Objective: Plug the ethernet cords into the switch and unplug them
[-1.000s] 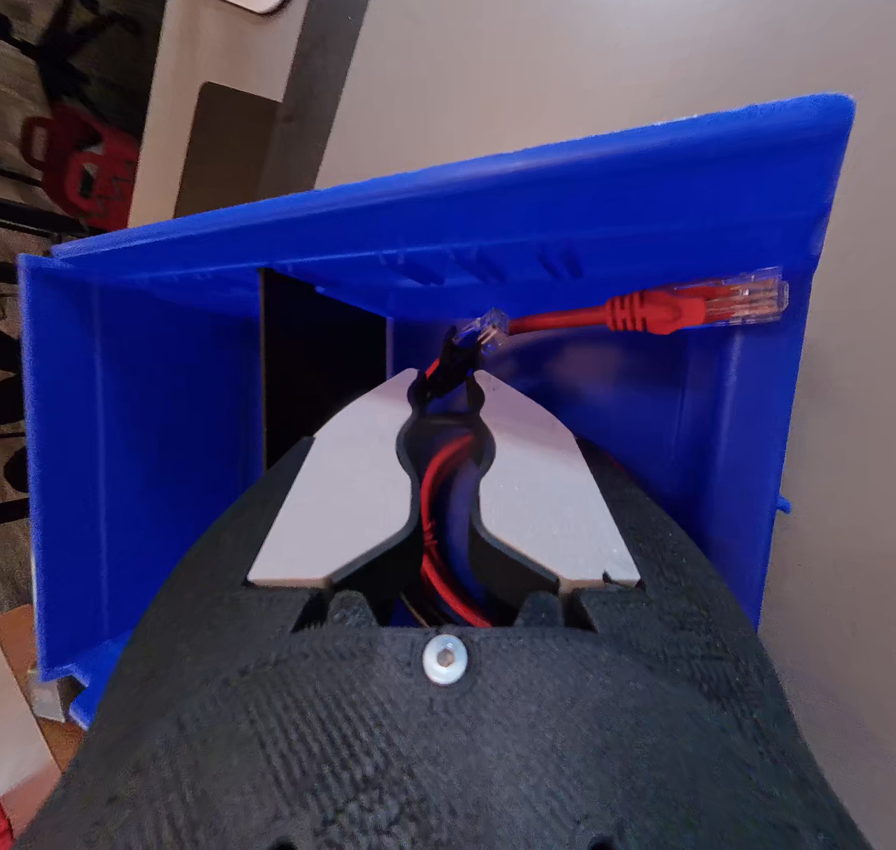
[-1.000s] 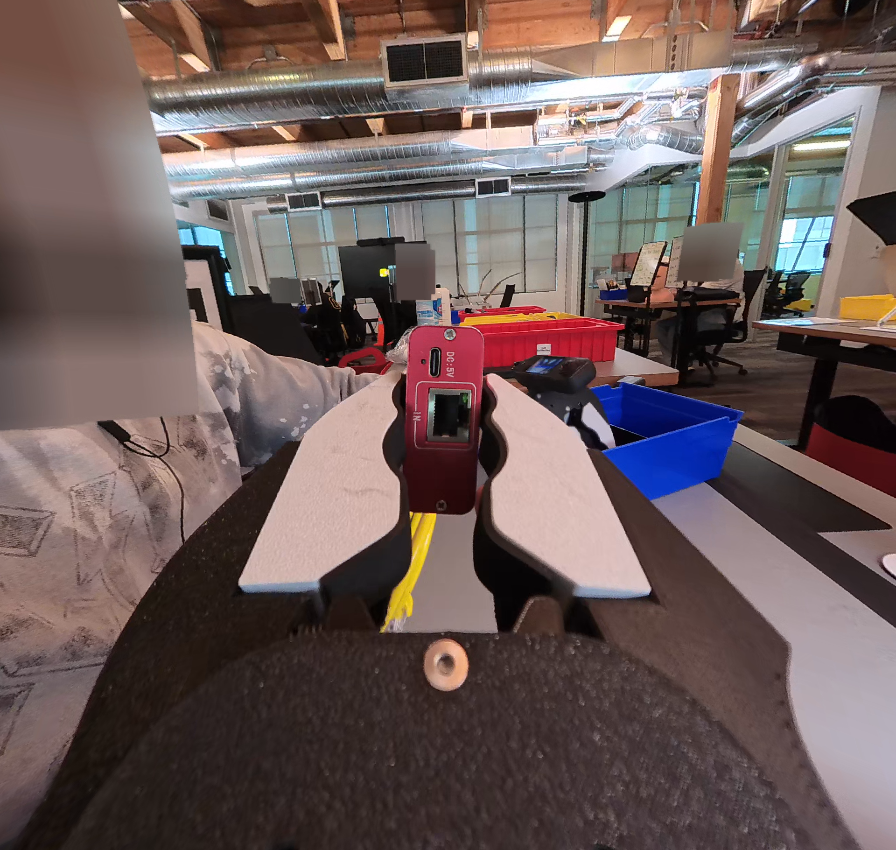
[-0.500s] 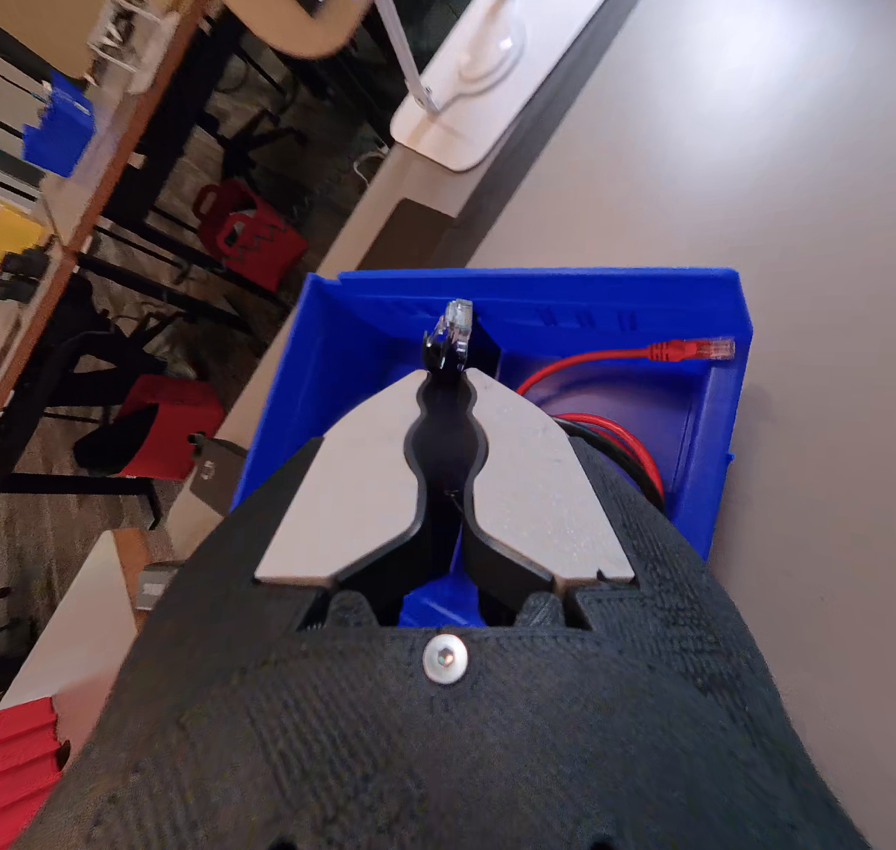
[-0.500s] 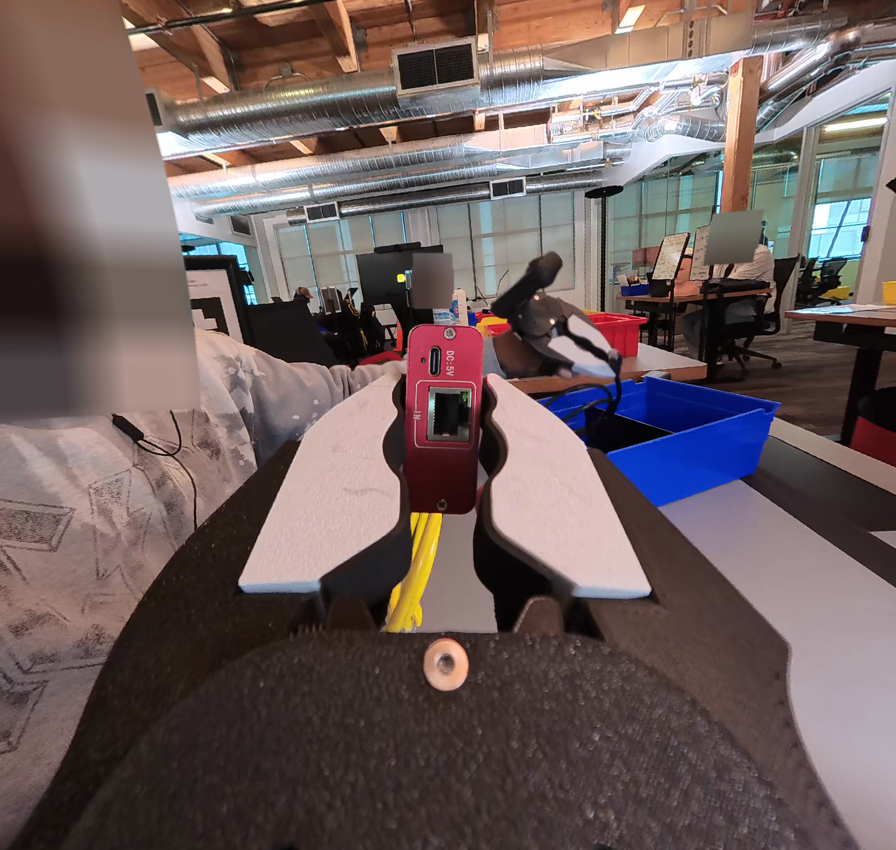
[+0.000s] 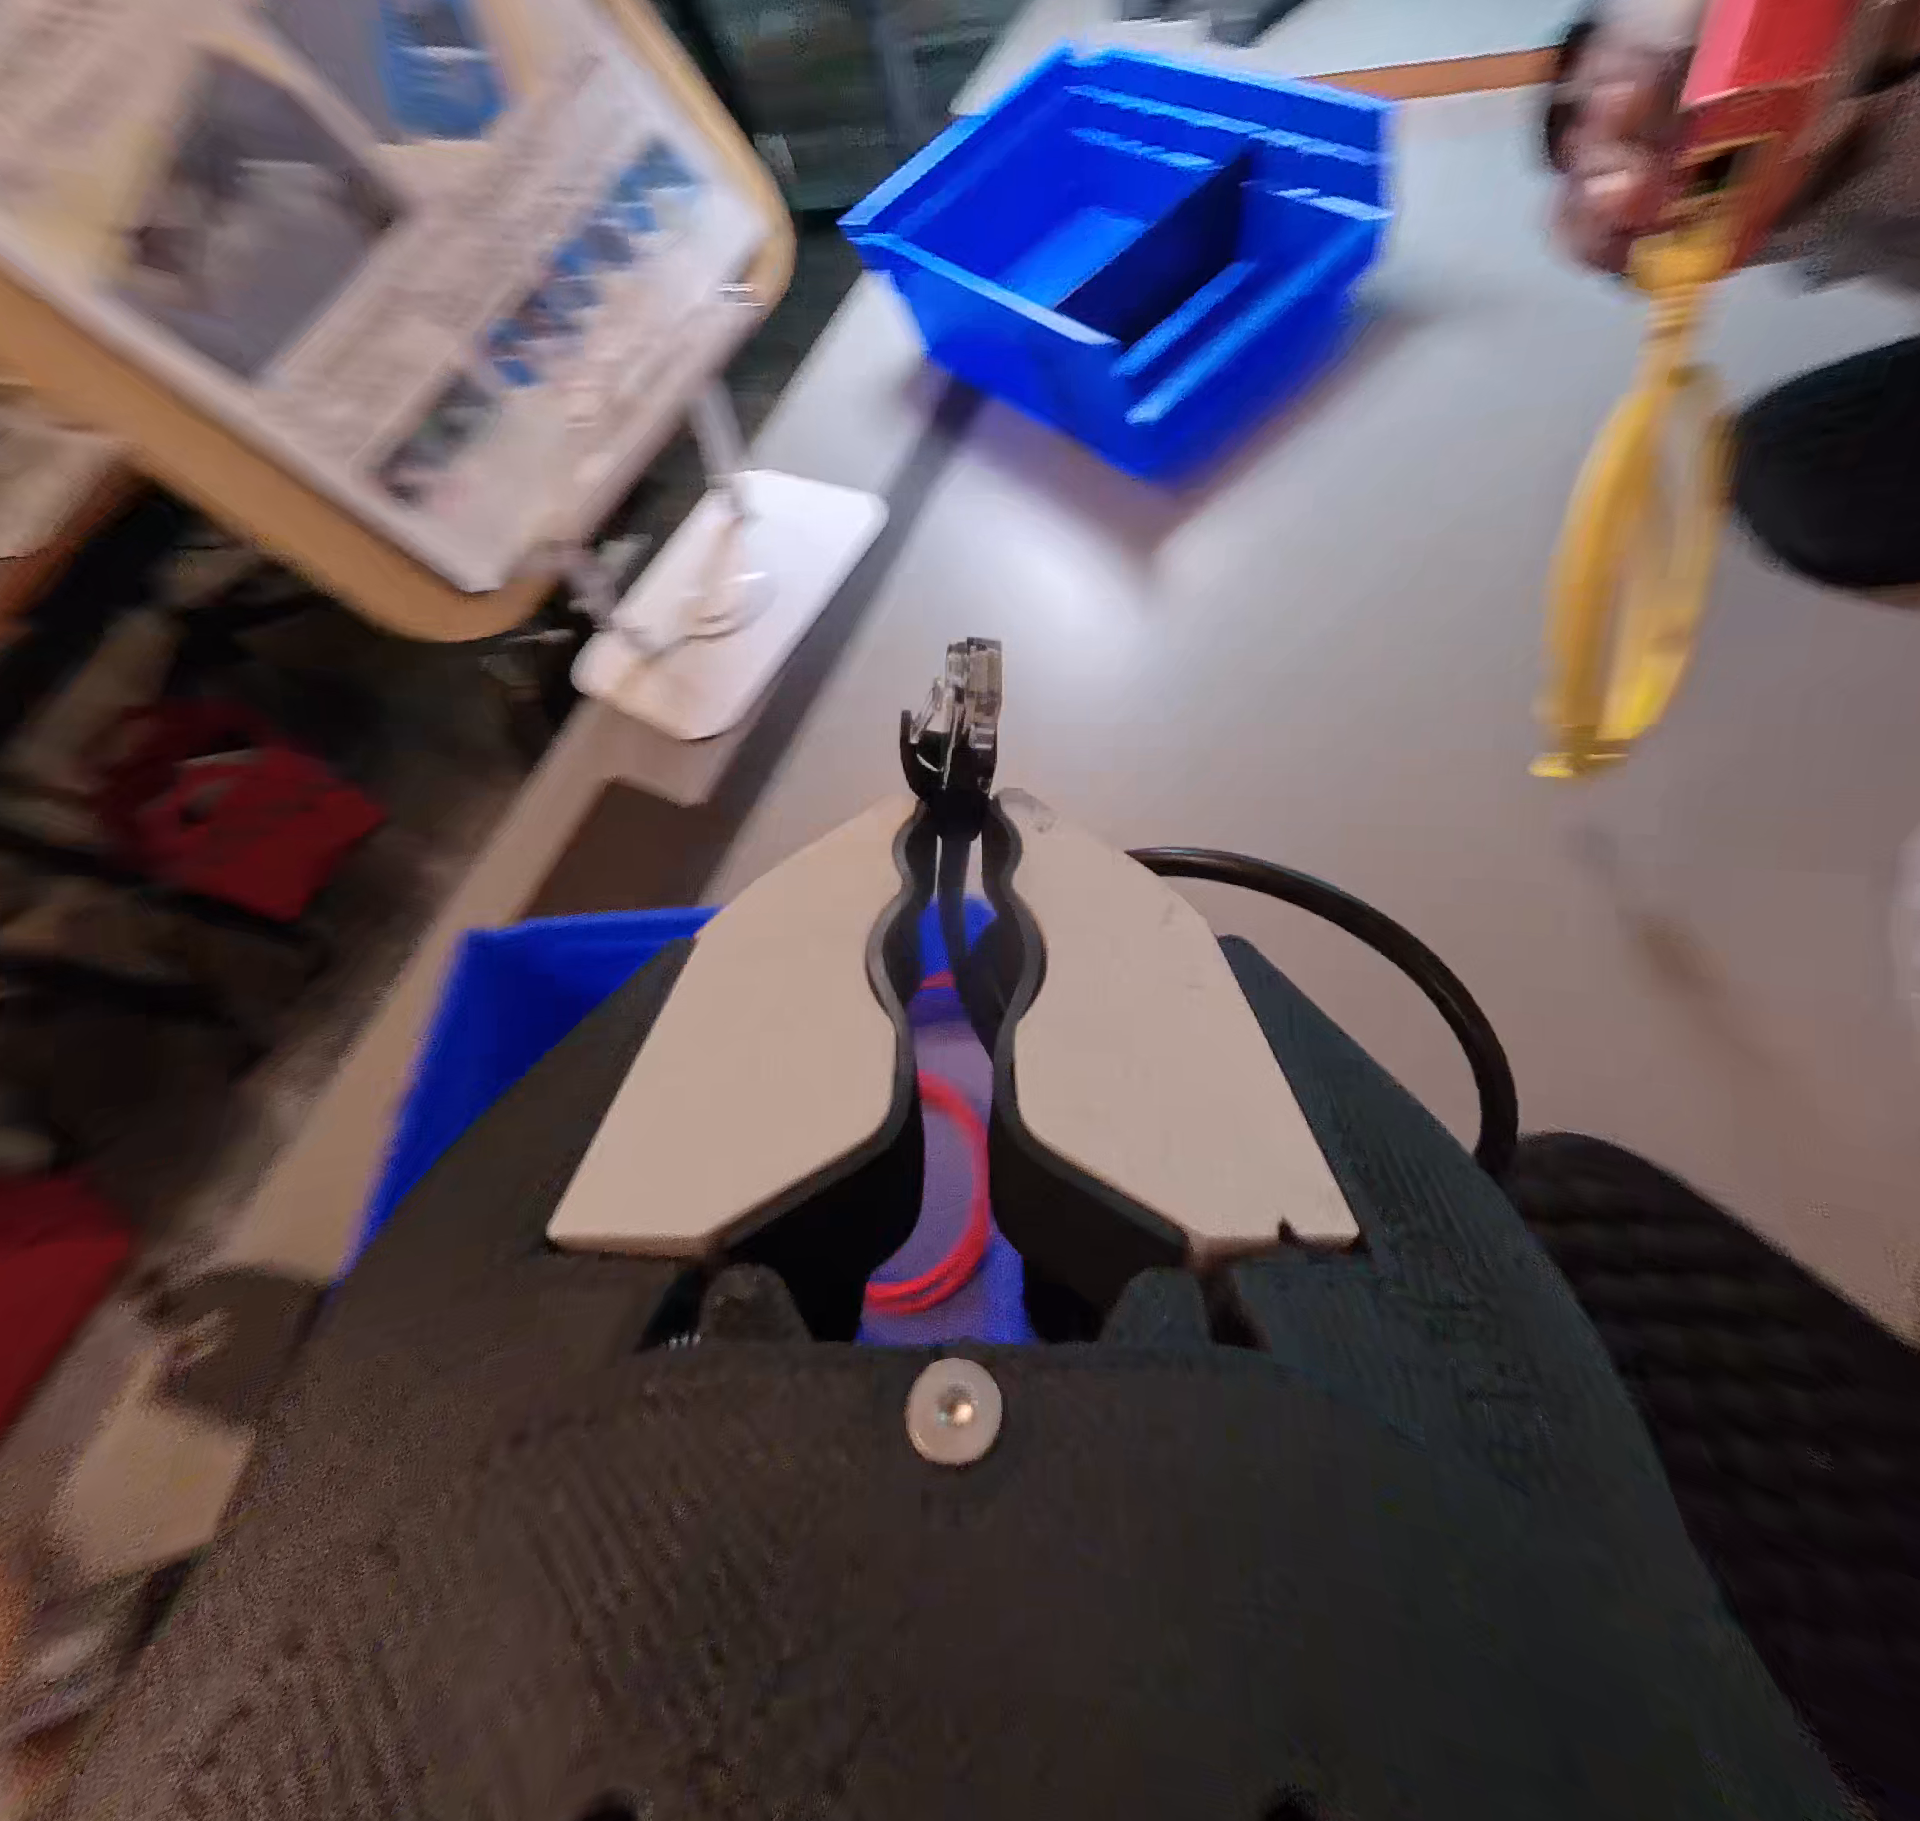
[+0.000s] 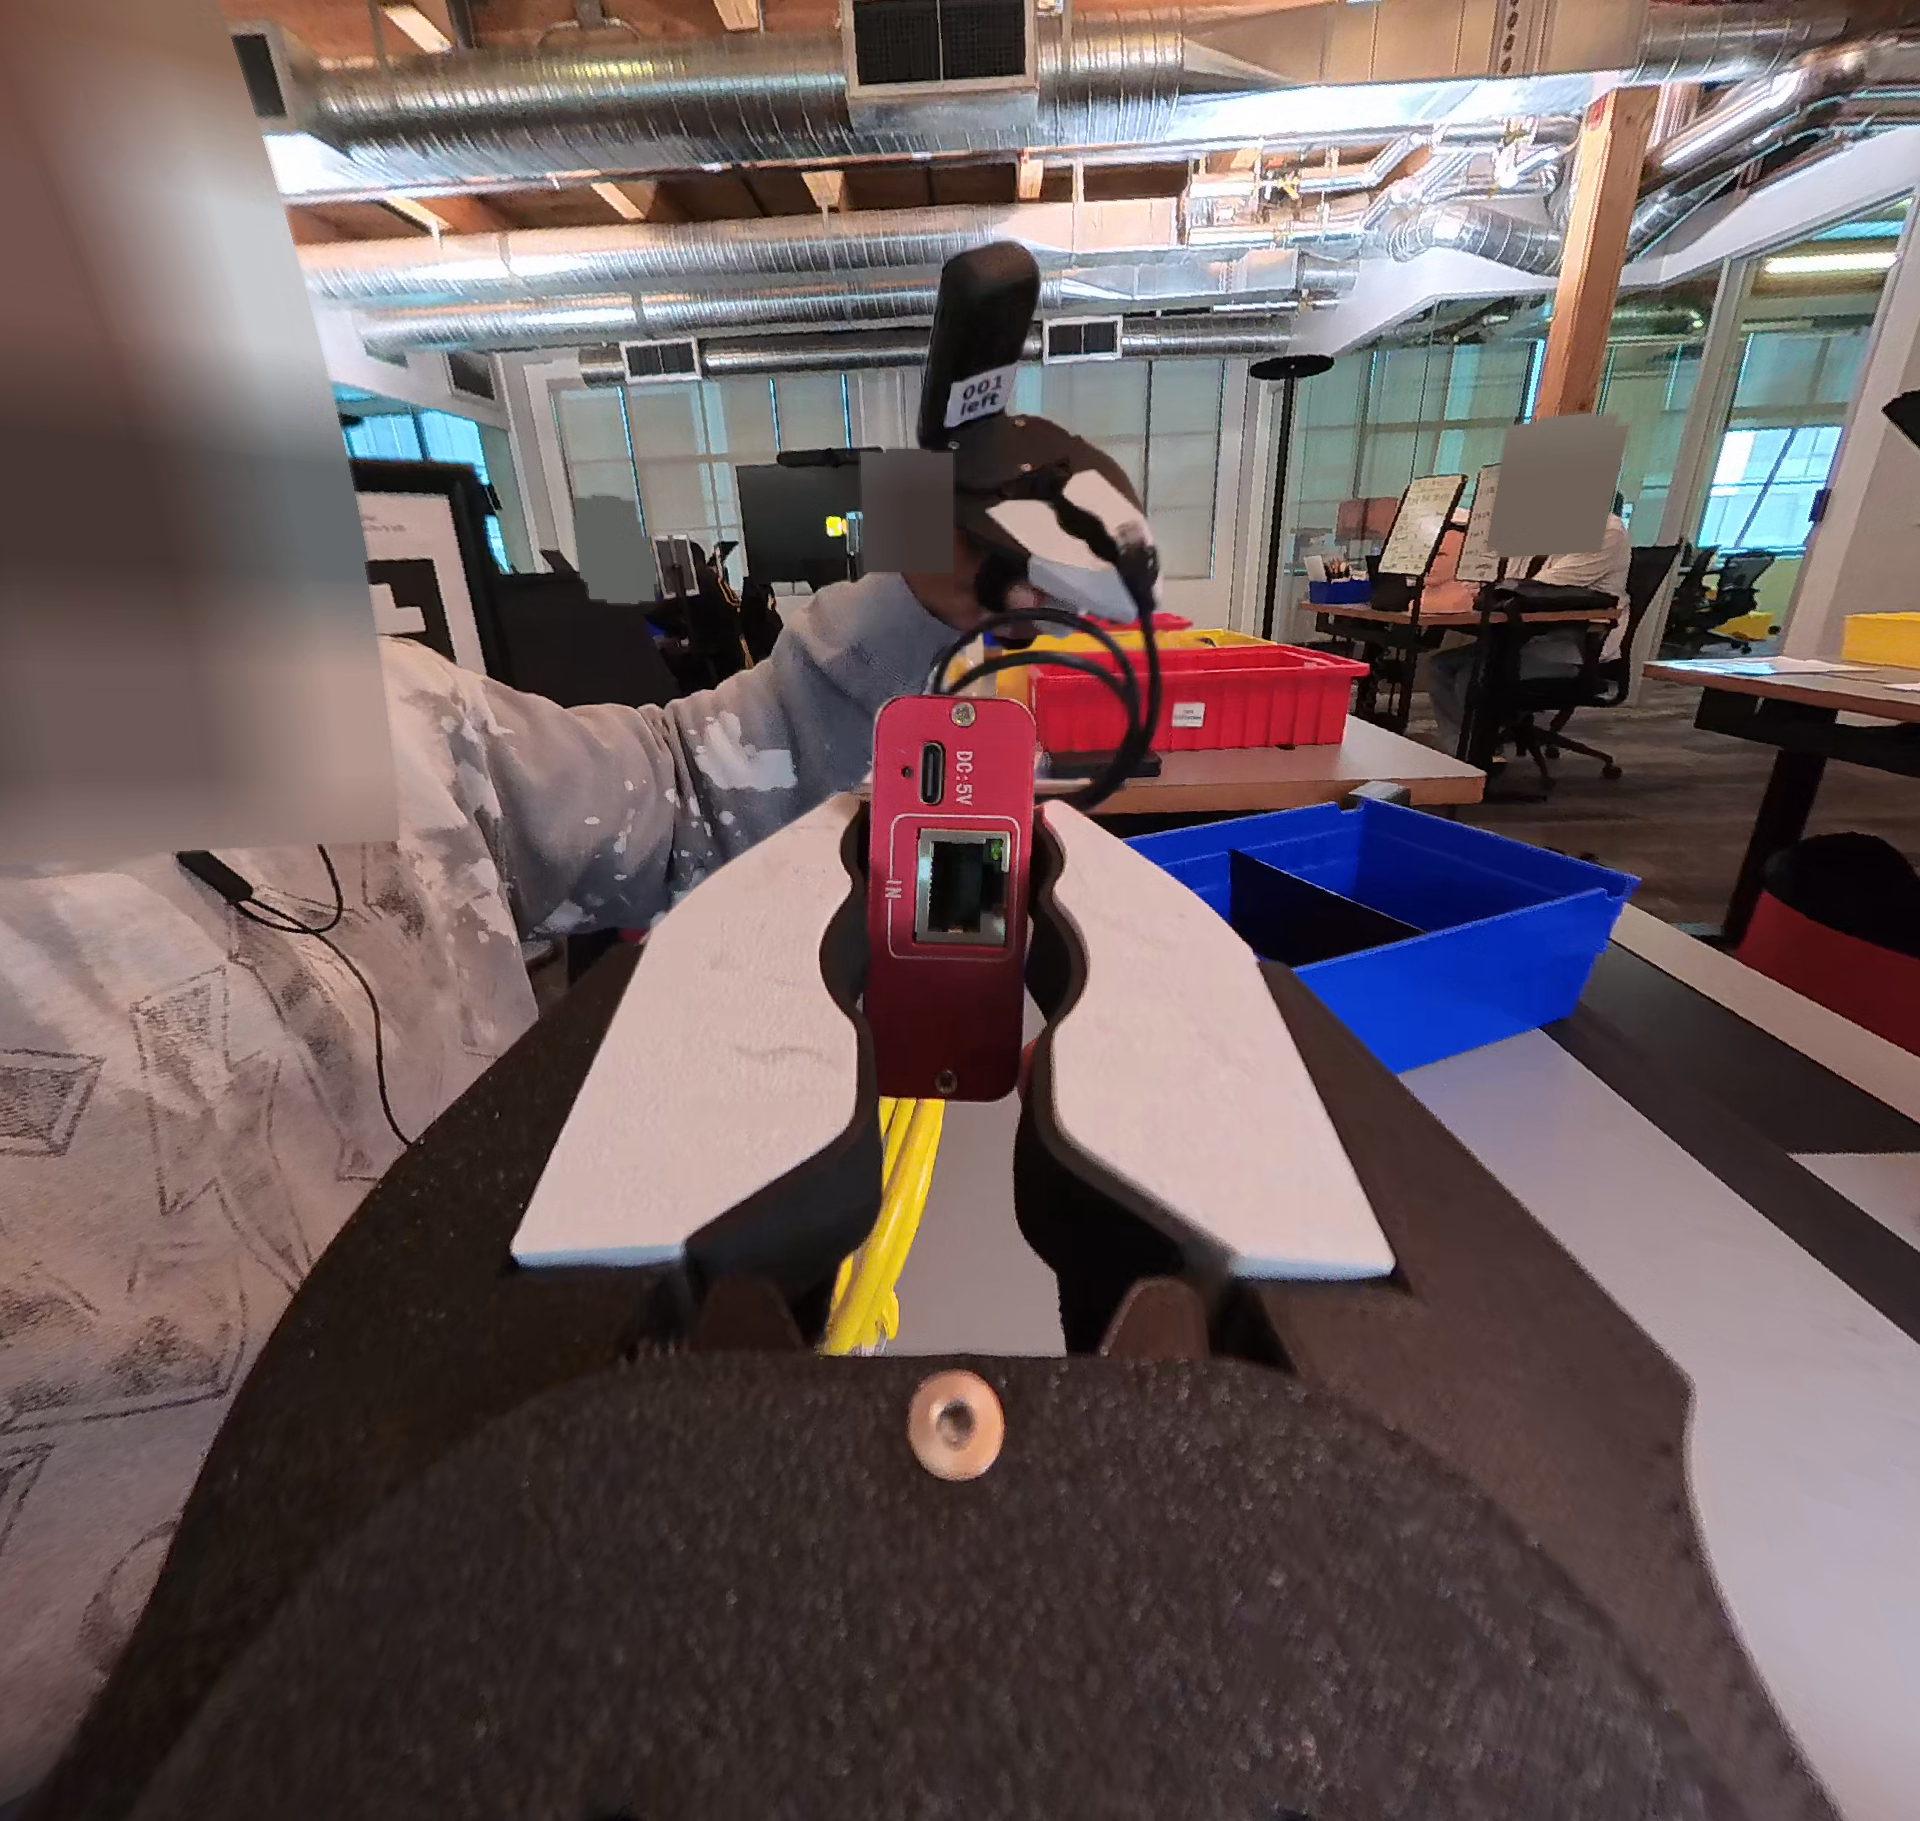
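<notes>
My left gripper [image 5: 956, 815] is shut on the black ethernet cord's clear plug [image 5: 961, 717], which sticks out past the fingertips; its black cable [image 5: 1403, 971] loops off to the right. A red cord [image 5: 935, 1200] lies in the blue bin [image 5: 499, 1002] below. My right gripper [image 6: 945, 821] is shut on the red switch [image 6: 951, 982], held upright with an empty port facing the camera. A yellow cord [image 6: 894, 1231] hangs from its underside. The left gripper [image 6: 1070, 524] shows raised beyond it with the black cord [image 6: 1132, 701]. The left wrist view is blurred.
A second blue bin [image 5: 1143, 244] with a divider stands farther along the grey table [image 5: 1299, 732]; it also shows in the right wrist view [image 6: 1455, 982]. A white lamp base [image 5: 727, 597] sits at the table's left edge. A person's sleeve [image 6: 582, 795] reaches across.
My left gripper has lifted out of the blue bin with the black cord's plug and risen above the table. My right gripper has held the switch almost still.
</notes>
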Motion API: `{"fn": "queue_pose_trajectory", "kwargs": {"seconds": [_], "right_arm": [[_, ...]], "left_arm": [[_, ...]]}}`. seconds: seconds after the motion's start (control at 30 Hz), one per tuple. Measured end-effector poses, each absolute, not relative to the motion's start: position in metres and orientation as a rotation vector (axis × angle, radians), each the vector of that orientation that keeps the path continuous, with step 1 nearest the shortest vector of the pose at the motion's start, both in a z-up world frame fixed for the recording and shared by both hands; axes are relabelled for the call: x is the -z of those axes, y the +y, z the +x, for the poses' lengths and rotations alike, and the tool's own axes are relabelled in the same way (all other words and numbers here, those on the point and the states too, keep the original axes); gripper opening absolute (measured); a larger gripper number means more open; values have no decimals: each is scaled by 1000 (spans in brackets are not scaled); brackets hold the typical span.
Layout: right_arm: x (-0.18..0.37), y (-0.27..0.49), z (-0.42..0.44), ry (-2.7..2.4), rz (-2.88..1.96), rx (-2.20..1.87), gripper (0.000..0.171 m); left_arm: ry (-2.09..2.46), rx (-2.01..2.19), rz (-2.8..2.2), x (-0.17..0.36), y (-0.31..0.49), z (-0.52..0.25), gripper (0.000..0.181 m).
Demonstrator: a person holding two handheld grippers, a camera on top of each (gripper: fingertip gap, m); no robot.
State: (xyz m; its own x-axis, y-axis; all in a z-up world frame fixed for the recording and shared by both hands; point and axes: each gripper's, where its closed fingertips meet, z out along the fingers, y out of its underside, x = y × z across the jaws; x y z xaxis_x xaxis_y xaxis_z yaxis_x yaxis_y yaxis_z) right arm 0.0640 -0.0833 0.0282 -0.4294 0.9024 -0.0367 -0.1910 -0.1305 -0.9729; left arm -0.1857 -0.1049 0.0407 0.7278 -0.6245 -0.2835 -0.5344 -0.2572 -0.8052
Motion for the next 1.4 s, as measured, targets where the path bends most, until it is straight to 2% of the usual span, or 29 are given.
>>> {"fn": "queue_pose_trajectory", "kwargs": {"seconds": [0.23,0.4,0.83,1.2,1.4], "right_arm": [[-14,-94,48,-1475,-980,-1575,26],[2,-97,37,-1588,-1080,-1542,26],[23,-104,22,-1831,-1199,-1422,26],[7,-105,24,-1847,-1206,-1367,26],[12,-109,21,-1882,-1236,-1372,26]], "left_arm": [[1171,635,-2093,57,-128,-61,9],[1324,769,-2179,87,-137,-13,9],[1407,697,-2349,87,-127,2,9],[1324,785,-2275,64,-128,0,9],[1383,706,-2353,74,-131,0,9]]}}
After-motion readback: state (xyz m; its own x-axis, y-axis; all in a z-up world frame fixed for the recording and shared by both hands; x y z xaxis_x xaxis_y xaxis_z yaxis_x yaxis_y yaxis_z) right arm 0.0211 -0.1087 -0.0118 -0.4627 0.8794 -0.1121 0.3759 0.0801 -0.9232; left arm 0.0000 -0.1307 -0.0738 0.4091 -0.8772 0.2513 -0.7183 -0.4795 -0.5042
